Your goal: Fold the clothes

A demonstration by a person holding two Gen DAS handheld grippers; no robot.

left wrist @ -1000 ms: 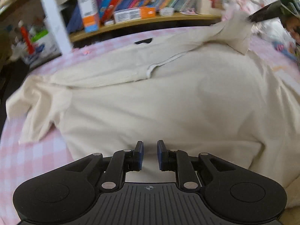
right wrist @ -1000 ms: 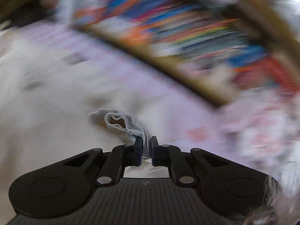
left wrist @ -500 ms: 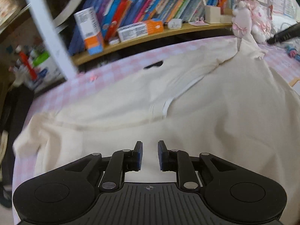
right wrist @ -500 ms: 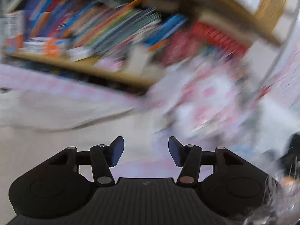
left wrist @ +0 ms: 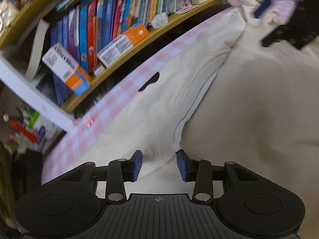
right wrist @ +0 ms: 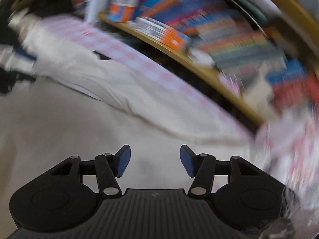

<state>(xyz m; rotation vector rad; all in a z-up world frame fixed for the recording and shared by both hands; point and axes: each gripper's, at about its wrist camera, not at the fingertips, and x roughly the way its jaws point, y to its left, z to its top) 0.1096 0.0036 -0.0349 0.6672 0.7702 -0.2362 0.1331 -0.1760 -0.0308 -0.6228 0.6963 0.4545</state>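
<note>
Cream shirt, soft and limp, filling centre frame; best pinched at hemmed edge. Left gripper and right gripper both spread, empty.

"Claritin"-like lettering, hardly legible, on the white-orange box.

Cream shirt, pink-and-white checked cloth, blue gripper pads, orange-and-white boxes

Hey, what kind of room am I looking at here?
Probably a child's bedroom or playroom at home: a wooden shelf packed with colourful children's books, a pink-and-white checked cloth over the surface, and a cream garment spread out for folding.
</note>
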